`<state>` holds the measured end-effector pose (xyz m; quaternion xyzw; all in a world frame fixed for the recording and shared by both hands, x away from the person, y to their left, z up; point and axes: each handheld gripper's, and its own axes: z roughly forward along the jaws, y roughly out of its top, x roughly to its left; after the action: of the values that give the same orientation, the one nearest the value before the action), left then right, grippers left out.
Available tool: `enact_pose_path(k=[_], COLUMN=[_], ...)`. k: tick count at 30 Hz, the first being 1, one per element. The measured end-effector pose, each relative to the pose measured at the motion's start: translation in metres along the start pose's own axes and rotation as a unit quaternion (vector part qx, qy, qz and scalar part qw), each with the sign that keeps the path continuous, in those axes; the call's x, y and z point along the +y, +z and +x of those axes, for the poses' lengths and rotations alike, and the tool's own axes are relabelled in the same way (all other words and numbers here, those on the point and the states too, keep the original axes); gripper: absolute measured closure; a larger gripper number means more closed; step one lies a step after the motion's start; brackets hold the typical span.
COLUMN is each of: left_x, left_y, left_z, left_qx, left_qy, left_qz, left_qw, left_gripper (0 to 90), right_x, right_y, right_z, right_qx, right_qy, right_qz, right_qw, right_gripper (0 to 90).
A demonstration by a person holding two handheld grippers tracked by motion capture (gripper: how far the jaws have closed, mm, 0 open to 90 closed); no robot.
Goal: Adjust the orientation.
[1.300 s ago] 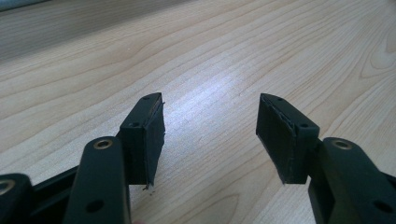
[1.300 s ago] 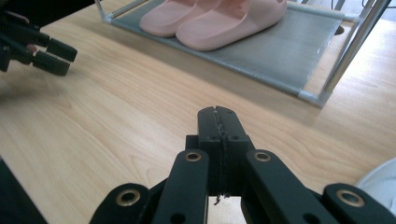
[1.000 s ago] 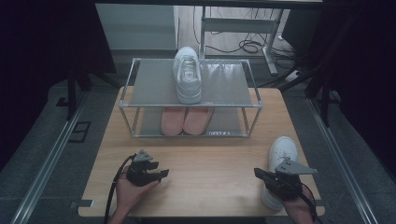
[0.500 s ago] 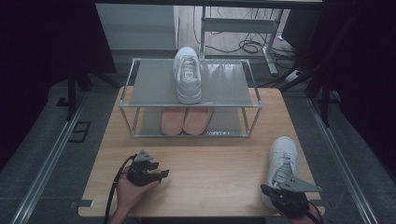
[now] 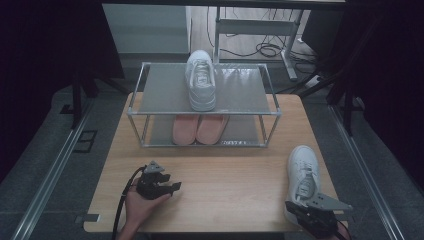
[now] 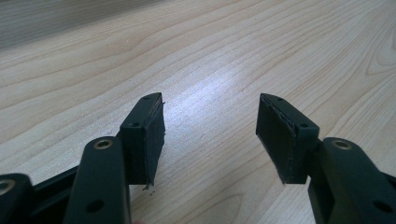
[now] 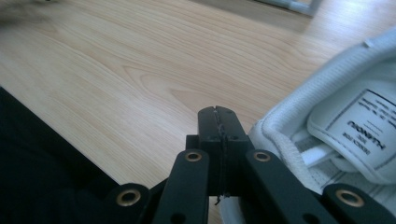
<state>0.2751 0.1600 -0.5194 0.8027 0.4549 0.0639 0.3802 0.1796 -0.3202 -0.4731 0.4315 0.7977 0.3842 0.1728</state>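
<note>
A white sneaker lies on the wooden table near its right front corner, toe pointing away. My right gripper sits at the sneaker's heel, by the table's front edge. In the right gripper view its jaws are pressed together with nothing between them, the gripper just left of the sneaker's collar. My left gripper rests in a hand at the front left, jaws apart over bare wood. A second white sneaker stands on the top shelf of a metal rack.
A pair of pink shoes sits on the rack's lower shelf. The rack takes up the back half of the table. Dark floor surrounds the table, with rails at both sides and cables behind.
My right gripper has pulled back toward the table's front edge and dropped lower, from beside the white sneaker to its heel. The left gripper has stayed put.
</note>
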Motion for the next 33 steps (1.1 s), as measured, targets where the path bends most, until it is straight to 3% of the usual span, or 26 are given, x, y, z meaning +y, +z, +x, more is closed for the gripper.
enact_pose_path(k=[4,14,15,28,33], left_x=[0.0,0.0,0.0,0.0,0.001], left_y=[0.001,0.003,0.003,0.001,0.001], left_z=[0.0,-0.002,-0.002,-0.001,-0.001], left_qx=[0.0,0.0,0.0,0.001,0.001], left_qy=[0.0,0.001,0.001,-0.001,-0.001], left_qz=[0.003,0.005,0.005,0.001,0.001], left_qw=[1.0,1.0,1.0,1.0,1.0], left_gripper=[42.2,42.3,42.3,42.3,42.3], right_x=[-0.009,-0.031,-0.033,-0.031,-0.026], right_y=[-0.006,-0.022,-0.023,-0.022,-0.026], right_z=[-0.012,-0.042,-0.044,-0.045,-0.045], right_qx=[-0.023,-0.055,-0.05,-0.045,-0.038], right_qy=[0.013,0.057,0.06,0.053,0.053], right_qz=[0.004,-0.005,-0.009,-0.006,-0.02], right_qw=[0.9996,0.9969,0.9969,0.9976,0.9976], right_gripper=[90.0,90.0,90.0,90.0,90.0])
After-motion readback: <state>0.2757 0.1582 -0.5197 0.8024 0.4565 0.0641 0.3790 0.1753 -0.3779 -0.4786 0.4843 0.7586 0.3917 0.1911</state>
